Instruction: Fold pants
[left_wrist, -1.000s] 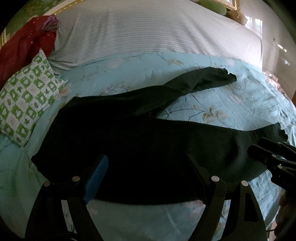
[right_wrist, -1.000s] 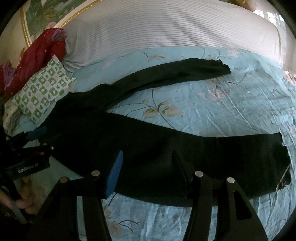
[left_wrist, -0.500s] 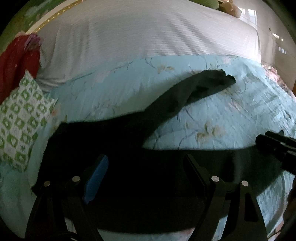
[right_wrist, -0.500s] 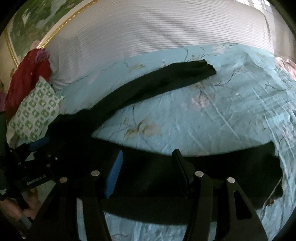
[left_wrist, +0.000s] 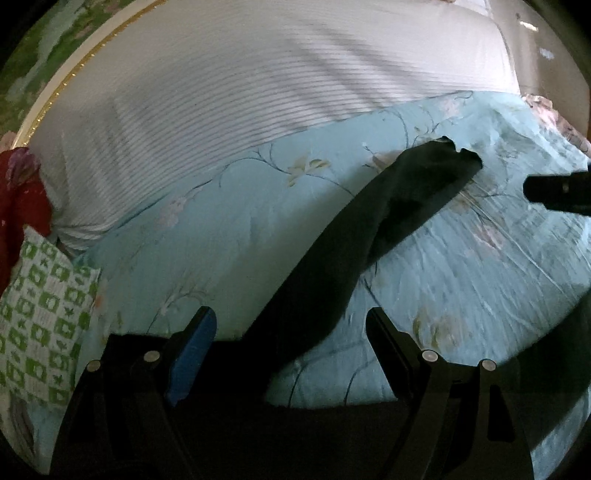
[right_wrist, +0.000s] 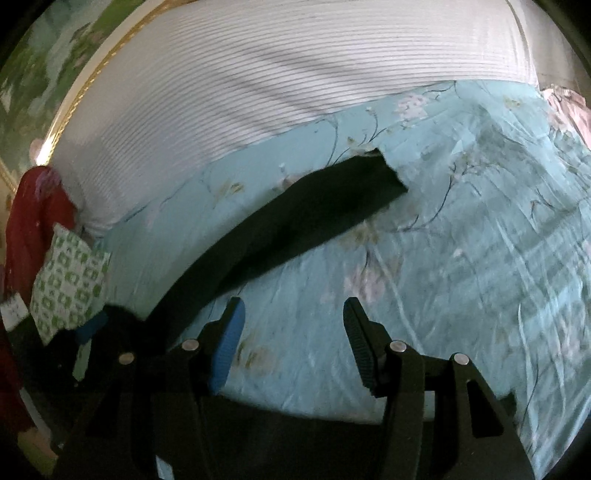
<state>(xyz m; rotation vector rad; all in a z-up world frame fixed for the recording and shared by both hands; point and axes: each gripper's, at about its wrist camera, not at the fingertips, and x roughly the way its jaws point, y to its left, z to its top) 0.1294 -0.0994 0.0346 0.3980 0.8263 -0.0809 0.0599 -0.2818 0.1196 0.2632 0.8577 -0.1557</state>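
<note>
Closest to me, in the left wrist view, I see my left gripper (left_wrist: 291, 332) with its two fingers spread wide, one with a blue pad and one black, and nothing is between them. The dark, almost black fabric pants (left_wrist: 373, 236) begin right under these fingers: a broad dark part fills the bottom of this view. I think it is the waist and the near leg, but it is too dark to tell exactly.

In the right wrist view, my right gripper (right_wrist: 291, 325) is also spread apart and empty. It hovers over the light blue bedcover with a flower print (right_wrist: 461, 258), with only a dark strip of the pants at its base.

Further away, the other leg of the pants stretches diagonally over the bedcover, and its cuff lies near the border of the white striped sheet (left_wrist: 277, 92). In the left view, the black tip of the right gripper shows at the right edge, near this cuff but apart from it.

On the far left lie a green and white patterned pillow (left_wrist: 40, 314) and a red cloth (left_wrist: 20, 199).

In my judgement the folding has hardly begun: the legs lie apart in a V, no fold shows, and neither gripper holds cloth. One leg must still go over the other, then the length be folded.
</note>
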